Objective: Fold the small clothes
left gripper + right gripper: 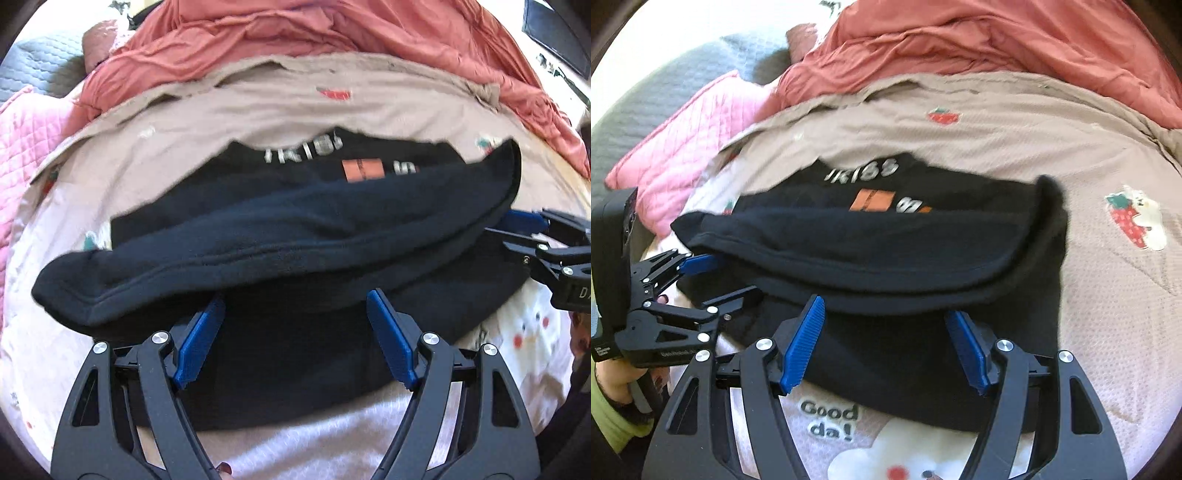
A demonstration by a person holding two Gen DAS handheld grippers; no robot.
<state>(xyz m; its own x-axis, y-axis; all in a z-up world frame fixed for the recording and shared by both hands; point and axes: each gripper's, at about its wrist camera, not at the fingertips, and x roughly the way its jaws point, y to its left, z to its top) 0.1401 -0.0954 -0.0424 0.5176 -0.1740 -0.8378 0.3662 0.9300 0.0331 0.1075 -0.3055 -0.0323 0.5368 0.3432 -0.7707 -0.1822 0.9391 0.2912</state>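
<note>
A small black shirt [295, 236] with grey letters and an orange patch lies on a beige strawberry-print bedcover [258, 107]. Its near half is folded over the far half, and the fold edge sags toward me. My left gripper [295, 302] is open just in front of that edge, with nothing between the blue pads. The right gripper [517, 229] shows at the right edge of the left wrist view, by the shirt's right corner. In the right wrist view the shirt [886, 251] lies ahead of my open, empty right gripper [886, 314]. The left gripper [713, 280] reaches in from the left there.
A rumpled coral-red blanket [332, 33] lies behind the shirt. A pink quilted pillow [683, 147] and a grey quilted cover [665, 85] are at the left. The cover near me is white with a "Good da!" print [831, 417].
</note>
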